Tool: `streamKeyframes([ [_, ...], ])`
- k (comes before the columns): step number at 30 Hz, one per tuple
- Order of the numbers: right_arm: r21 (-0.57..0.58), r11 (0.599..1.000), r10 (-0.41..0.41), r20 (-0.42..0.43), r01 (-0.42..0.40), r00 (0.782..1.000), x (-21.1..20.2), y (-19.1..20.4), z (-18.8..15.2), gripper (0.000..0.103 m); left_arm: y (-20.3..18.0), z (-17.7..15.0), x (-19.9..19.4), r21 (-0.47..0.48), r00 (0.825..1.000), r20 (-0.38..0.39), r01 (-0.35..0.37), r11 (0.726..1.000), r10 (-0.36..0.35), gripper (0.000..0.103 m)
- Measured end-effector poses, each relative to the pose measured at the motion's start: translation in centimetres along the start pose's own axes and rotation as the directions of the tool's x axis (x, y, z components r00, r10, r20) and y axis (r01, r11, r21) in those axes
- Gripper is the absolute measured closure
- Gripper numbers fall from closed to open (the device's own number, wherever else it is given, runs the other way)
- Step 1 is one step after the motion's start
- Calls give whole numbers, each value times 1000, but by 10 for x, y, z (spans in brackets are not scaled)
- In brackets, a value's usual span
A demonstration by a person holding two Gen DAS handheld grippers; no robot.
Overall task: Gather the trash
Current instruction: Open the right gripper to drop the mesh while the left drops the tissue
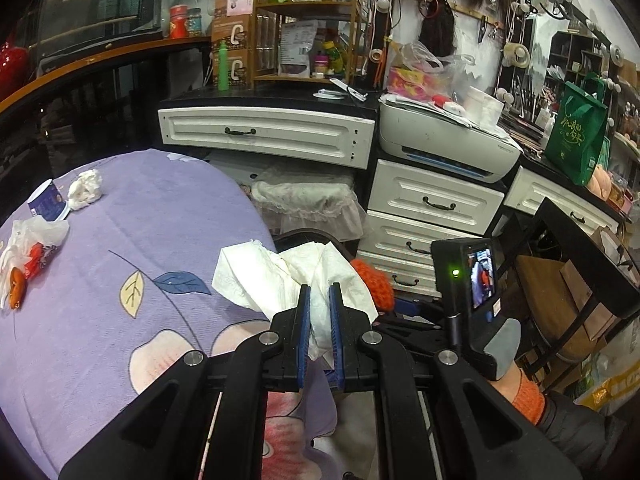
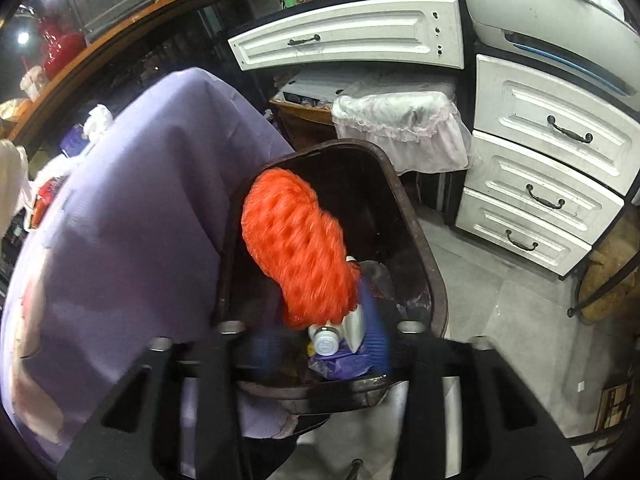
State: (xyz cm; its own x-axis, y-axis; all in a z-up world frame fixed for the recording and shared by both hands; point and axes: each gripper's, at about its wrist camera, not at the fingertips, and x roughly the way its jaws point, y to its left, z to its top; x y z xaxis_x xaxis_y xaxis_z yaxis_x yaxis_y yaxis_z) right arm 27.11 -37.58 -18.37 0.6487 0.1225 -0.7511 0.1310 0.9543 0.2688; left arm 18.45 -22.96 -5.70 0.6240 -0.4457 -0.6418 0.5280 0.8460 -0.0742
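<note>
Here, two wrist views of one moment in clearing trash from a table draped in a purple cloth (image 1: 120, 208). In the left wrist view, the left gripper (image 1: 320, 312) is closed almost fully on a crumpled white tissue (image 1: 280, 272), the blue pads pinching its lower folds while the rest fans out above the table edge. In the right wrist view, the right gripper (image 2: 316, 344) hangs over the dark bin (image 2: 424, 248) beside the table, jaws parted and blurred. An orange knitted item (image 2: 300, 248) lies against the bin's near wall just ahead of them, and no pad is seen pressing on it, so it appears released. A small white bottle (image 2: 332, 336) and purple scraps lie at the bin's bottom.

To do the step well, the right gripper should stay wide and lift straight clear, so the orange piece does not snag. The left gripper should keep its pinch until the tissue hangs wholly inside the rim, since the loose folds may catch on the edge or cloth. Left on the table are a balled tissue (image 1: 85, 189), a blue cup (image 1: 48, 202), and plastic wrappers (image 1: 28, 252).
</note>
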Motion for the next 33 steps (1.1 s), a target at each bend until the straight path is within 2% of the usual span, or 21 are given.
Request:
streamKeyframes([
  [1, -3, 1000, -10, 9, 10, 1000, -1, -1, -1, 39, -2, 0, 3, 4, 1000, -5, 3, 1000, -3, 93],
  [6, 2, 1000, -21, 15, 21, 1000, -7, -9, -7, 37, -6, -1, 15, 9, 999, -34, 18, 1000, -18, 93],
  [11, 33, 999, -37, 39, 36, 999, -27, -21, -15, 29, -13, 0, 25, 23, 998, -58, 27, 999, -26, 93],
  [21, 73, 996, -58, 94, 51, 994, -68, -39, -26, 28, -26, 14, 56, 36, 988, -126, 92, 995, -87, 93],
  [33, 130, 988, -101, 114, 86, 988, -94, -66, -39, 28, -43, 18, 114, 35, 969, -234, 87, 996, -76, 93],
])
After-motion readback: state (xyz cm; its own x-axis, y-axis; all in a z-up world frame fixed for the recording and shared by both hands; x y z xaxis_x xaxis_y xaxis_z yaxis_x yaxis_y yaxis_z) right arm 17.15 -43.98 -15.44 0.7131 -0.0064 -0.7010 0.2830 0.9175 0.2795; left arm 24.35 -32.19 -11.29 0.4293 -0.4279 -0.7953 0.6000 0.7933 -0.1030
